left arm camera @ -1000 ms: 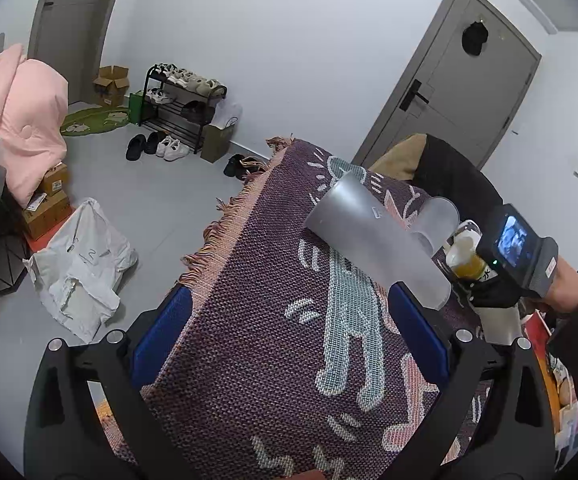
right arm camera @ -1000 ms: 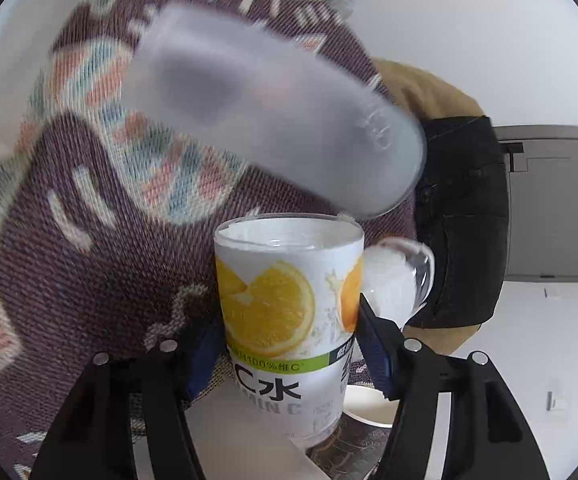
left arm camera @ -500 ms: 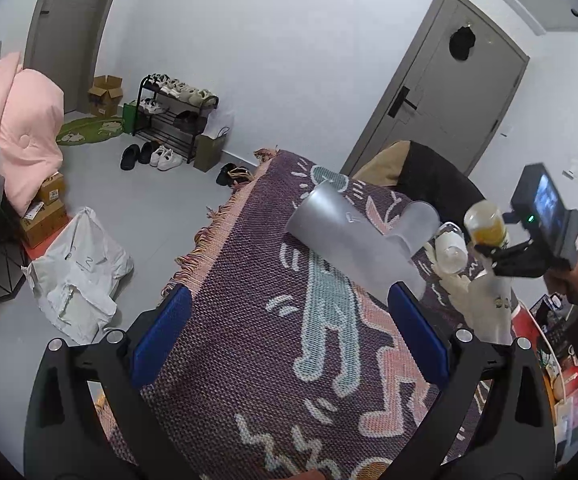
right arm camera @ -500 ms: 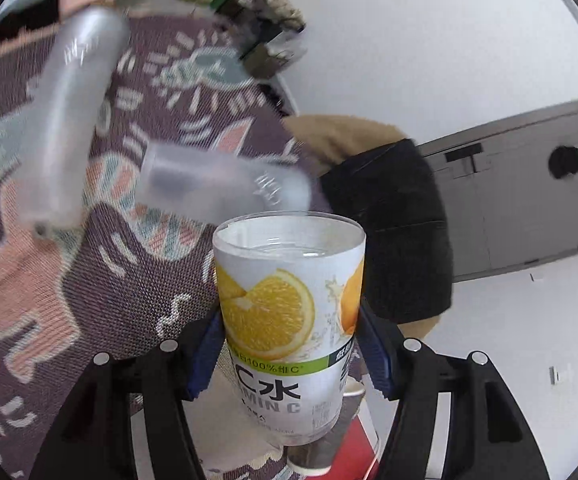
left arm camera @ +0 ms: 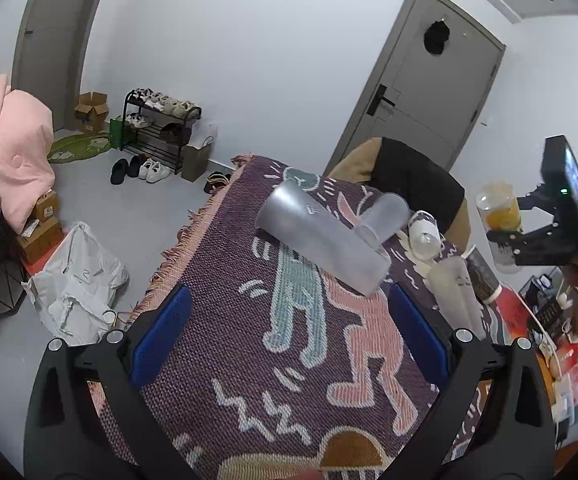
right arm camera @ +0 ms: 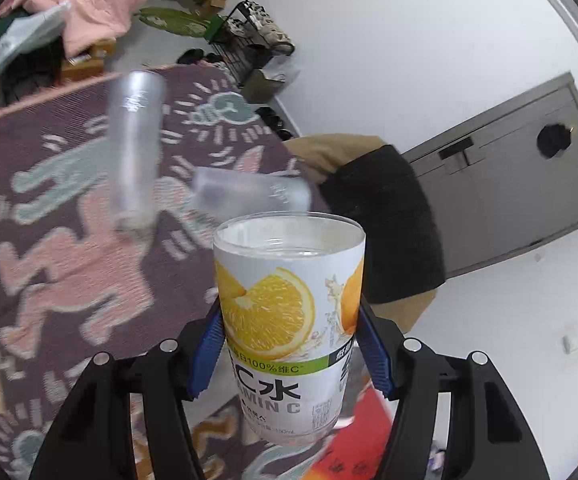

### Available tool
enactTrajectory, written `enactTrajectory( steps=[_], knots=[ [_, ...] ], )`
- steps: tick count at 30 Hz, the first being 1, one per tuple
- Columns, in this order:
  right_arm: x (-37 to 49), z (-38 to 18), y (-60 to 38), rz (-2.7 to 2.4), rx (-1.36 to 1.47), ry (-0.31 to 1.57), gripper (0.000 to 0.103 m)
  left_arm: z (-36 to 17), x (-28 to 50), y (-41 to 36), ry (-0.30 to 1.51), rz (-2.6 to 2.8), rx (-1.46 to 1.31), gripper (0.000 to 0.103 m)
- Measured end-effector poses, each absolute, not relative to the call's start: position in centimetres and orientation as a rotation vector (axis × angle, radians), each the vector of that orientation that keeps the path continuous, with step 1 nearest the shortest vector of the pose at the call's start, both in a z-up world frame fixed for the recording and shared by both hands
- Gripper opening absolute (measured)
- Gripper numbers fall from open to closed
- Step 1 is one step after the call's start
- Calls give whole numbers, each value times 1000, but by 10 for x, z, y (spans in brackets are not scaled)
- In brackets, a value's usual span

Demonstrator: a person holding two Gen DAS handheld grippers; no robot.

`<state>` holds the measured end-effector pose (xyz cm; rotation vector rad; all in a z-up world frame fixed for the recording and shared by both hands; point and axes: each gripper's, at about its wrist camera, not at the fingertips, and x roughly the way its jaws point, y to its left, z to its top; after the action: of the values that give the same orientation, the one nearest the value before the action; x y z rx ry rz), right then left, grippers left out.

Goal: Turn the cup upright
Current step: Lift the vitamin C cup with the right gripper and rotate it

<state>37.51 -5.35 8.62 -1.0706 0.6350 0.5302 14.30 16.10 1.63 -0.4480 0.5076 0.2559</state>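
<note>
My right gripper (right arm camera: 289, 354) is shut on an orange-label cup (right arm camera: 289, 320) and holds it in the air, open end up; the cup also shows in the left wrist view (left arm camera: 499, 210), off the table's right side. My left gripper (left arm camera: 289, 334) is open and empty above the patterned cloth (left arm camera: 249, 360). A long frosted cup (left arm camera: 321, 240) lies on its side on the cloth ahead of the left gripper. A shorter frosted cup (left arm camera: 383, 216) lies beside it. Both show blurred in the right wrist view: the long one (right arm camera: 135, 148), the short one (right arm camera: 249, 192).
A small clear cup (left arm camera: 423, 234), a tall pale cup (left arm camera: 455, 294) and a dark cup (left arm camera: 481, 276) lie near the cloth's right edge. A dark chair (left arm camera: 417, 184) stands behind the table. Books (left arm camera: 561, 360) lie at right. Bags (left arm camera: 77, 280) lie on the floor at left.
My right gripper has lifted the orange-label cup up and away to the right of the table. The left gripper has drawn back a little and stays open.
</note>
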Motion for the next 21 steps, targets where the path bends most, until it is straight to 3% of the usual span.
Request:
enactTrajectory(
  steps=[7,21],
  knots=[
    [317,90,-87,641,-867,755,61,26,133,139,511,204,-401,97],
    [255,47,-142,867,-265,1036,61,25,115,113,564,114,-351,97]
  ],
)
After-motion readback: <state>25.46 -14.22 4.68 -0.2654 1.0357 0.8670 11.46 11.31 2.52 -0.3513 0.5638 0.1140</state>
